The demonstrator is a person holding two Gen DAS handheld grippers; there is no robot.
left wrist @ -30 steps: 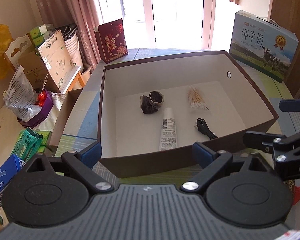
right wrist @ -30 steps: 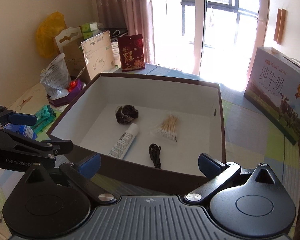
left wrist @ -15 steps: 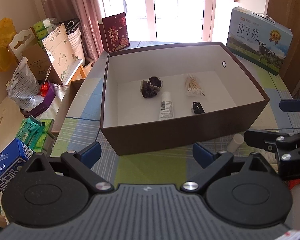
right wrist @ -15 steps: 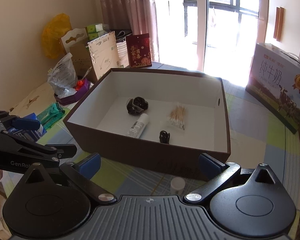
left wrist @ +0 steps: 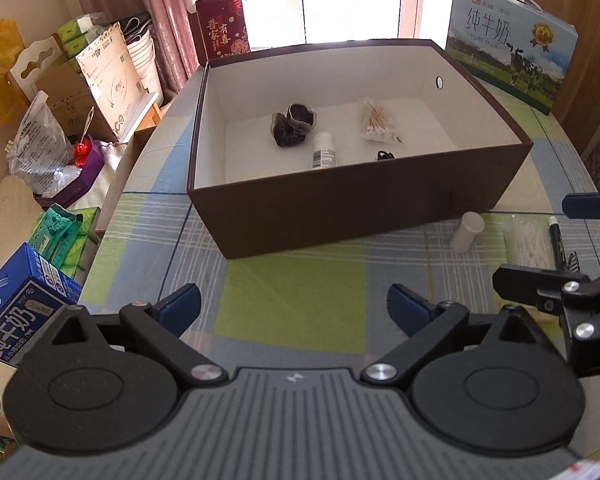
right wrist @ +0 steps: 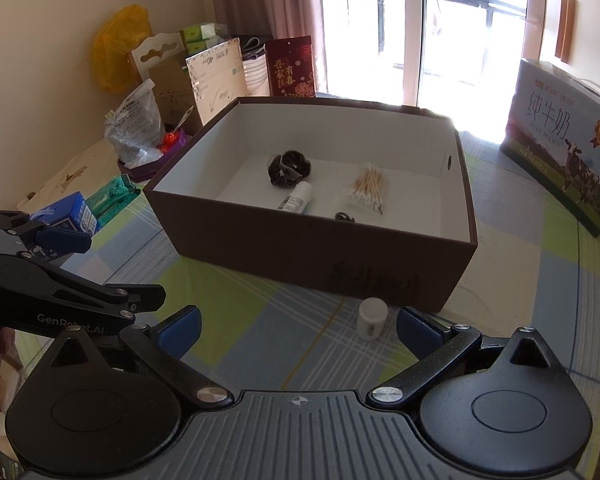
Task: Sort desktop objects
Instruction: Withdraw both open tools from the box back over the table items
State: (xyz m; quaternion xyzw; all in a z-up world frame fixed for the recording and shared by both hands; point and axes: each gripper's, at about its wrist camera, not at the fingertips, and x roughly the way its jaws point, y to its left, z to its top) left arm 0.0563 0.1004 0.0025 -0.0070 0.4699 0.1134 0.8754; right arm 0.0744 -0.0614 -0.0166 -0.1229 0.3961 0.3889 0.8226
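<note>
Both grippers, left gripper [left wrist: 294, 308] and right gripper [right wrist: 298, 326], hover spread wide and empty above the checked tablecloth [left wrist: 292, 304]. Small white bottle [right wrist: 372, 318] lies just outside the brown box [right wrist: 320, 248], between the right fingertips.

Counter [left wrist: 292, 304]: cloth in plaid of lime green, pale blue and white lines. Box [left wrist: 340, 208]: dark brown outside, white inside. In box: scrunchie [left wrist: 292, 124] dark brown; tube [left wrist: 324, 151] white with grey print; cotton swabs [left wrist: 378, 120] tan sticks, white tips; small cable [left wrist: 385, 155] black. On counter: small bottle [left wrist: 466, 232] white; marker [left wrist: 558, 240] dark green, white tip. Left tool [left wrist: 294, 308] and right tool [right wrist: 298, 326]: black arms, blue pads. Milk carton [left wrist: 512, 44]: blue-white, green meadow, cow print.
</note>
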